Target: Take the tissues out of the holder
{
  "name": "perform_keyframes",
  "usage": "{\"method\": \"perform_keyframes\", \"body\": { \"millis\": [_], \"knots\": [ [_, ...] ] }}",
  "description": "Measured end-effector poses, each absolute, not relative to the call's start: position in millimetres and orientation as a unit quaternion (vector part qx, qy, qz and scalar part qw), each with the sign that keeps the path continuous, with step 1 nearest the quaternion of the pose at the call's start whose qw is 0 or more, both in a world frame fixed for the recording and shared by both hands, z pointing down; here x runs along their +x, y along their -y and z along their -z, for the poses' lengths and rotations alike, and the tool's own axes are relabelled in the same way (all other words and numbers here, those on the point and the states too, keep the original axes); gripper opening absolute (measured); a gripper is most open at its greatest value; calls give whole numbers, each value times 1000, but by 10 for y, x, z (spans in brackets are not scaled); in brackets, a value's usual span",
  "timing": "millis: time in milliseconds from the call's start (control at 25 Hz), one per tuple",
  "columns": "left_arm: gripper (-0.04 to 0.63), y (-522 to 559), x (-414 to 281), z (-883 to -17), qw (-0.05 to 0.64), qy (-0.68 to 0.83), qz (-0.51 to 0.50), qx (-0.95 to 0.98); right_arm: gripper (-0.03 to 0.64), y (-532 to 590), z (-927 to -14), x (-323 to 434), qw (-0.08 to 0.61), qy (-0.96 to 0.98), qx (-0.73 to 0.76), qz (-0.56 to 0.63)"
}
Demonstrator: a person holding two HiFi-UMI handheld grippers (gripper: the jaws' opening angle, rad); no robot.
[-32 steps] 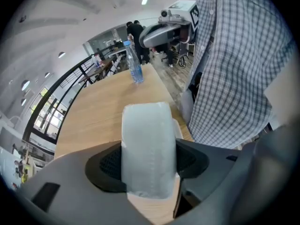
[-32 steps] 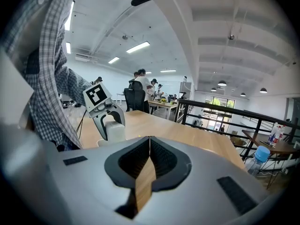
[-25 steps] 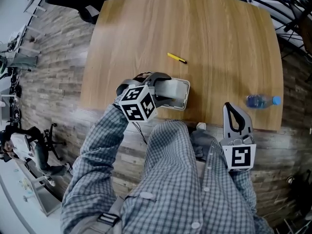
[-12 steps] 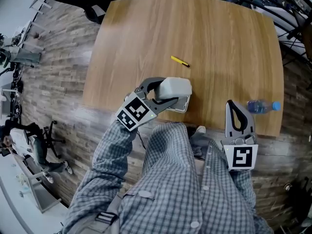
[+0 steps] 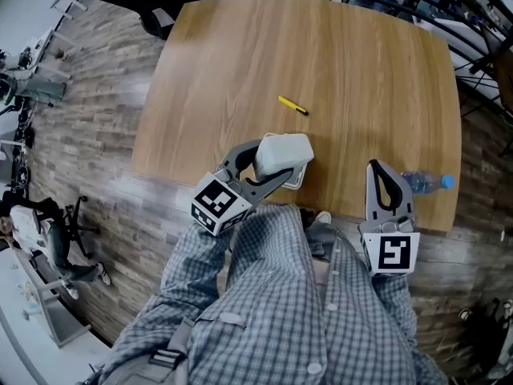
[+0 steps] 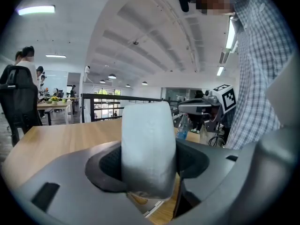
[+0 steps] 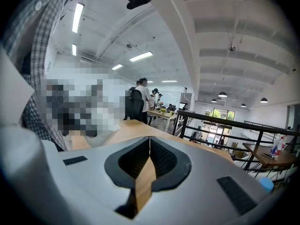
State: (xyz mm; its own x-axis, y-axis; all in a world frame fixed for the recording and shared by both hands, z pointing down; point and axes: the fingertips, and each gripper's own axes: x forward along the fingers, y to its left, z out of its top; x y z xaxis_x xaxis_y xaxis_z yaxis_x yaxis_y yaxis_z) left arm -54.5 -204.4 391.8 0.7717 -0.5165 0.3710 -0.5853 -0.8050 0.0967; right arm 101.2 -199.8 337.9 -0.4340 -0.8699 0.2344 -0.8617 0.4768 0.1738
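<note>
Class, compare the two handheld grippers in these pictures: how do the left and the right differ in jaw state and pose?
The left gripper has its jaws apart, clamped on the pale grey rounded tissue holder; the right gripper has its jaws together and empty. The left gripper angles across the wooden table near its edge; the right gripper points straight ahead. Both carry marker cubes.

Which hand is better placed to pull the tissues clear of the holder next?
Left. Its tongs already clamp the pale tissue block just above the holder. The right tongs are shut and empty, off beside the bottle.
</note>
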Motion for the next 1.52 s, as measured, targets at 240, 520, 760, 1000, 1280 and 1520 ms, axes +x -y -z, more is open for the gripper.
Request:
{"method": "perform_keyframes", "body": {
  "millis": [240,520,760,1000,1280,1520],
  "knots": [
    [290,2090,-466,-3757,104,308,-133,936,12,2094,-3310,995,128,847,516,13],
    [290,2067,-436,-3719,99,311,-129,937,12,2074,-3357,959,127,849,512,9],
    [290,2066,-426,-3711,98,306,-129,938,12,2068,-3350,942,128,850,512,8],
    [290,2049,-423,-3688,96,301,-126,940,12,2017,-3384,933,139,850,508,10],
    [290,2084,-395,-3630,89,298,-125,942,12,2053,-3343,911,130,851,508,10],
    [290,2101,-370,-3600,85,297,-123,943,12,2068,-3350,909,130,852,507,10]
  ]
}}
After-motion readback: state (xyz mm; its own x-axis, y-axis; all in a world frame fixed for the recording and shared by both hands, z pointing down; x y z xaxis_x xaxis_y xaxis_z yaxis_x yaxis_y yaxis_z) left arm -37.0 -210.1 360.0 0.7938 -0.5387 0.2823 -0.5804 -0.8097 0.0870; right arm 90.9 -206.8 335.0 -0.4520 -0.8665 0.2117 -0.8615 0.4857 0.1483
